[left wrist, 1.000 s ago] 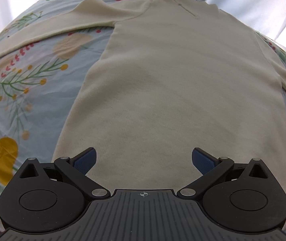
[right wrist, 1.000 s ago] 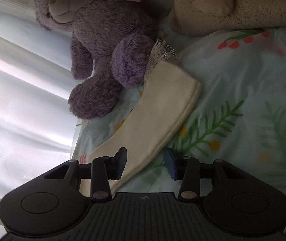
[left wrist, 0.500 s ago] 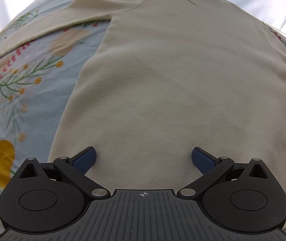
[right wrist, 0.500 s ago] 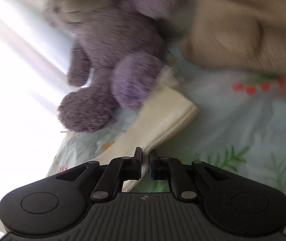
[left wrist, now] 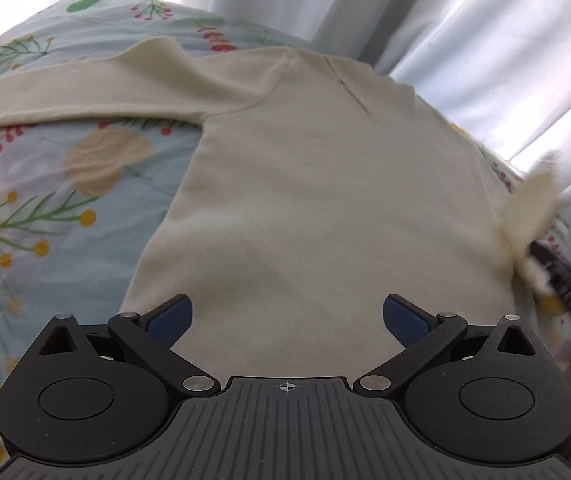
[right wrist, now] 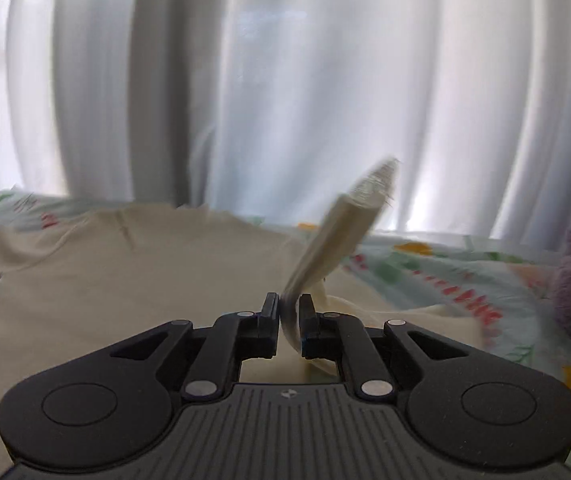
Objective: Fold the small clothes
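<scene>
right tool (right wrist: pixel 288 314): clamped on sleeve (right wrist: pixel 341 236), jaws opening, now lifted off bedsheet (left wrist: pixel 25 208) | left tool (left wrist: pixel 285 316): still apart

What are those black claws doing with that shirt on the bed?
A person is folding a cream shirt spread flat on a flowery bedsheet. The right claw has one sleeve between its jaws, which are opening a little, and holds it up off the bed. The left claw hangs open over the shirt's bottom edge, holding nothing.
</scene>
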